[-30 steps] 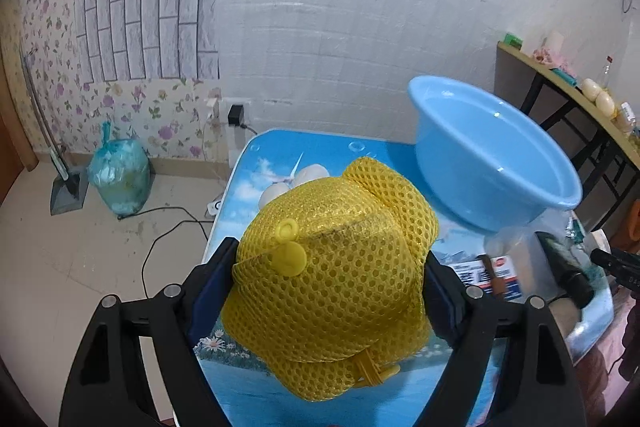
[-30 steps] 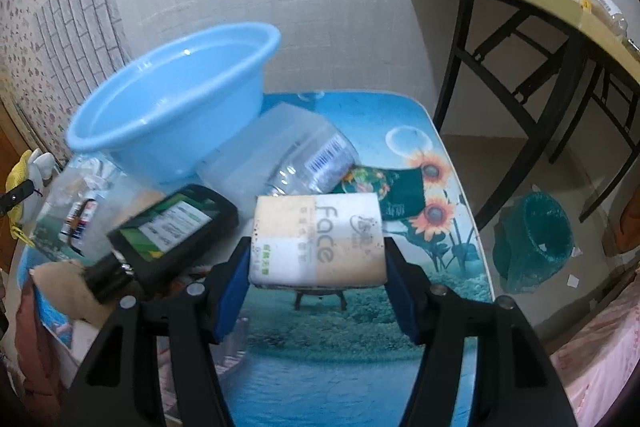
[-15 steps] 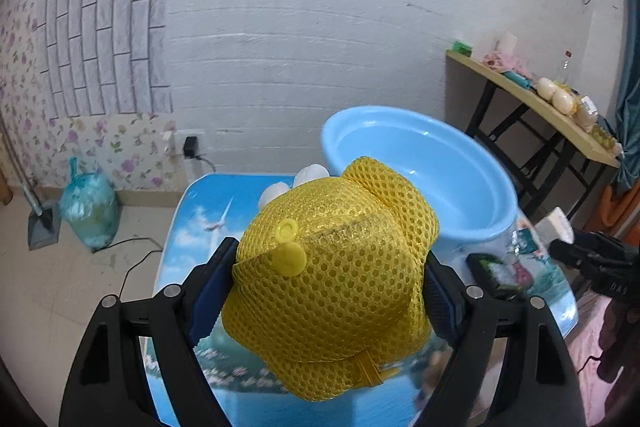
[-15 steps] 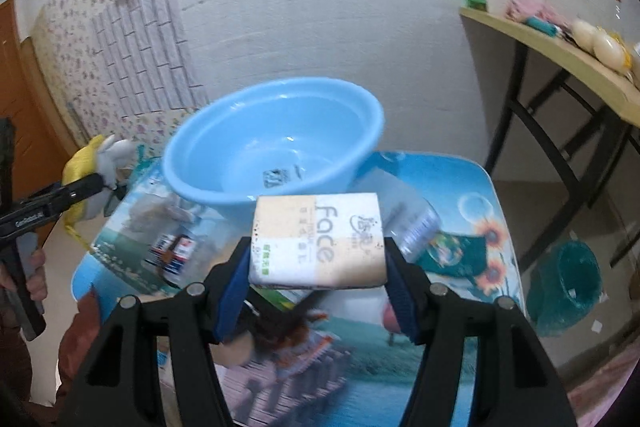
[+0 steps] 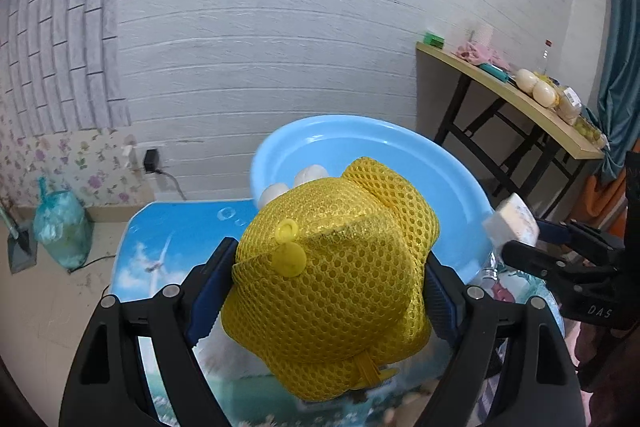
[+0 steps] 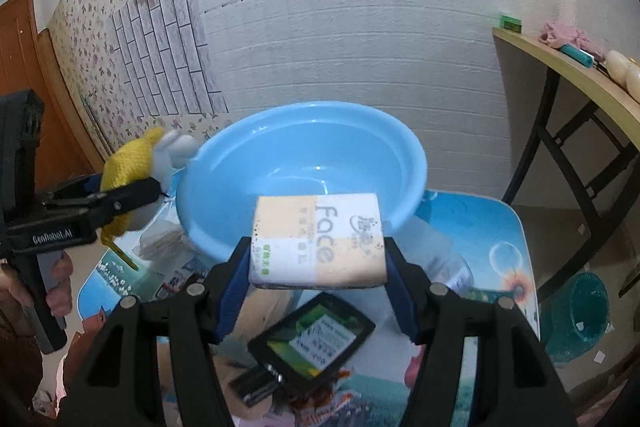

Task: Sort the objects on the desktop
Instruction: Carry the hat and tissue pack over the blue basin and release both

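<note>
Yellow mesh plush toy (image 5: 332,283) sits clamped in the left gripper (image 5: 324,287), both blue pads pressed into its sides; it fills the gap and bulges out above and below the jaws. White ears of the toy poke out on its far side, toward the blue basin (image 5: 448,195). From the left wrist view the toy overlaps the basin's near left rim; can't tell whether it is above the rim or just short of it.

Right gripper (image 6: 318,255) is closed on a tissue pack (image 6: 318,239), beige and white with "Face" printed on it. Pack is held flat across the jaws, pads on its two short ends, with its far edge overlapping the basin's near rim (image 6: 304,115) in that view.

Basin stands on the tabletop (image 6: 480,227), which has a blue scenery print, and looks empty inside. The right wrist view shows the left gripper and toy at the basin's left rim, with a hand (image 6: 56,279) on that gripper's handle. The left wrist view shows the tissue pack at the basin's right rim.

On the tabletop on the near side of the basin, under the right gripper: a dark bottle with a green label (image 6: 316,339), lying down. Clear plastic packets (image 6: 164,239) lie at the basin's near left.
</note>
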`<state>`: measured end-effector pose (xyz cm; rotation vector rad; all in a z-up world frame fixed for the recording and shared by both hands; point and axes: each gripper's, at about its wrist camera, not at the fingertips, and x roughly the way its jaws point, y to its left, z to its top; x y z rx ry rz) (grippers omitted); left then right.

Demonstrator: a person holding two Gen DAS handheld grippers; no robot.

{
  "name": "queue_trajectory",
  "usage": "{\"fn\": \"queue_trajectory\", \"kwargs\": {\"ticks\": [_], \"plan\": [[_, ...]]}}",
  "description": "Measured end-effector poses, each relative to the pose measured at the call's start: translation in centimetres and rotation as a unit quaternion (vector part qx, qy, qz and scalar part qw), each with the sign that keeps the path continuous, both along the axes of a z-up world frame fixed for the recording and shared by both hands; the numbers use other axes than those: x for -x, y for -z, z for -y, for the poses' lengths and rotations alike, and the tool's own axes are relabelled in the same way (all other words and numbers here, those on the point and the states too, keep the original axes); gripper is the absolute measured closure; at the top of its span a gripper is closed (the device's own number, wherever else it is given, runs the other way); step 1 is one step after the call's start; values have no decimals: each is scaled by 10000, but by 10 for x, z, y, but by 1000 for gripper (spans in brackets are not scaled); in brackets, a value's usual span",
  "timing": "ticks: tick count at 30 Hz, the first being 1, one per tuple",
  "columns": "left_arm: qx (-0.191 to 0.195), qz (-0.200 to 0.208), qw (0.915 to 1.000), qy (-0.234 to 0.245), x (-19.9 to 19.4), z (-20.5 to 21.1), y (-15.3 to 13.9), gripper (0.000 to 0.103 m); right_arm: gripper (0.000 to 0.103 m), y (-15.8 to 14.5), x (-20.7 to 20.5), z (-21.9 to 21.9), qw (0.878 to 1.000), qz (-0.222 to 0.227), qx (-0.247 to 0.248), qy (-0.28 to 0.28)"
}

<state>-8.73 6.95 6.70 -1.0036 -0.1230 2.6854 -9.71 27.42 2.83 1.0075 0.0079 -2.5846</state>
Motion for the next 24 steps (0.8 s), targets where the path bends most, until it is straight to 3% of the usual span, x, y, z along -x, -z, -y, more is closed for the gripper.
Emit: {"fn": "queue_trajectory", "kwargs": {"ticks": [9,24], "plan": [[-19,-62,9997,244,33,-25,-4,14,42,11,30,7,9999,73,16,-99],[85,35,9991,409,42,-35,-3,7,39,22,41,10,9997,143,39,-174]]}}
